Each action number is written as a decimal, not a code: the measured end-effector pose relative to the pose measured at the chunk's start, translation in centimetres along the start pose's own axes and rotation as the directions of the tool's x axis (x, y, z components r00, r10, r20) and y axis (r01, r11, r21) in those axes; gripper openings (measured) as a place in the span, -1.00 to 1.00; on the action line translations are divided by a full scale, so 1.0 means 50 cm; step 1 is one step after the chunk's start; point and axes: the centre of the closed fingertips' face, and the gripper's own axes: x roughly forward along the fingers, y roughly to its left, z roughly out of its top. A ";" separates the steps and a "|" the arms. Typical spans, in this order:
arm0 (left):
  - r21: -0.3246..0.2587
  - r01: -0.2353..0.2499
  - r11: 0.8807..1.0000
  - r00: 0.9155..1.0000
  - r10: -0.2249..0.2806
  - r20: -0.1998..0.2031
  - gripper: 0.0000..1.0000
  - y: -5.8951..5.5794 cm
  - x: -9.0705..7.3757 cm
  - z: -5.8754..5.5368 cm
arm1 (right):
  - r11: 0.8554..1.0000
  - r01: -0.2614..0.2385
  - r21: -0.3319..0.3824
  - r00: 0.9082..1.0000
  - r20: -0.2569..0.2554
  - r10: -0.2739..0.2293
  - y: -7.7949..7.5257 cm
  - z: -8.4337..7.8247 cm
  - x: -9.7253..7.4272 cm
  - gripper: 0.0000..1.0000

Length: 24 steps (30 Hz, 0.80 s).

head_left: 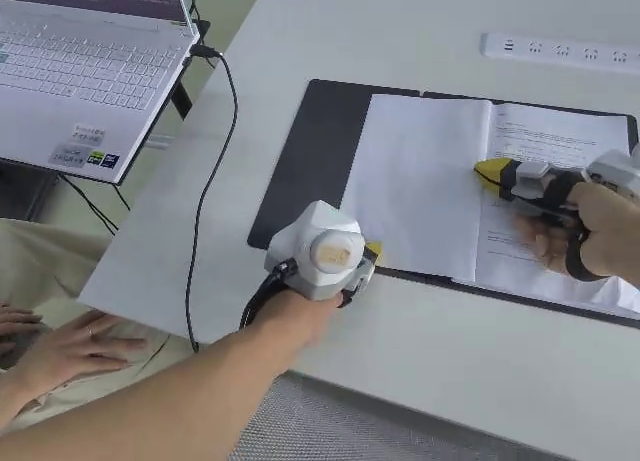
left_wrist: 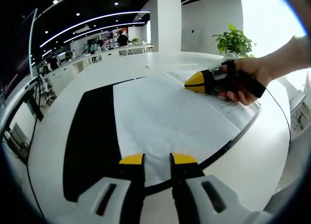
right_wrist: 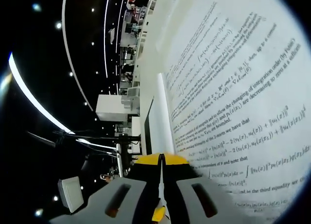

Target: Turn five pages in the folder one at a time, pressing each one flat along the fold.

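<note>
Reaching in from the near side with a bare forearm (head_left: 200,391), holding the left gripper (head_left: 372,251) (left_wrist: 151,159) at the near edge of the folder (head_left: 310,151) (left_wrist: 92,131). Showing jaws a narrow gap apart and gripping nothing, yellow tips just at the bottom edge of the turned sheet (head_left: 415,181) (left_wrist: 160,117), blank side up.

Noting the folder lying open and flat on the white counter (head_left: 400,31), with black inner cover bare on the left, blank sheet in the middle and printed page (head_left: 555,131) (right_wrist: 233,112) on the right.

Laying the right gripper (head_left: 490,171) (left_wrist: 197,80) (right_wrist: 162,159) low across the printed page, pointing toward the fold where the two sheets meet. Showing jaws closed tip to tip, with nothing visible between them. Not managing to tell whether the tips are touching the paper.

Noting, farther out, a black cable (head_left: 215,171) running along the counter left of the folder up to a laptop (head_left: 80,61) at the far left, and a white power strip (head_left: 560,51) beyond the folder's far edge. Catching a potted plant (left_wrist: 233,39) past the counter in the left gripper view.
</note>
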 end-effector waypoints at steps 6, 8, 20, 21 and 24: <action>0.007 0.002 1.000 1.000 -0.002 0.000 -0.63 0.000 0.000 0.000 | 1.000 0.005 -0.013 0.998 -0.065 -0.006 -0.002 -0.078 -0.032 -1.00; 0.011 0.002 1.000 1.000 -0.002 -0.002 -0.64 0.000 0.001 0.000 | 1.000 0.007 -0.016 0.997 -0.078 -0.008 0.002 -0.108 -0.044 -1.00; 0.016 0.005 1.000 1.000 -0.005 -0.005 -0.64 0.001 0.003 -0.002 | 0.999 0.022 -0.026 0.991 -0.133 -0.025 -0.009 -0.215 -0.097 -1.00; 0.016 0.006 1.000 1.000 -0.005 -0.005 -0.64 0.001 0.003 -0.002 | 1.000 0.021 -0.023 0.991 -0.132 -0.024 -0.009 -0.221 -0.100 -1.00; 0.020 0.011 1.000 1.000 -0.011 -0.010 -0.64 0.000 0.001 -0.002 | 1.000 0.022 -0.016 0.990 -0.138 -0.024 -0.015 -0.243 -0.113 -1.00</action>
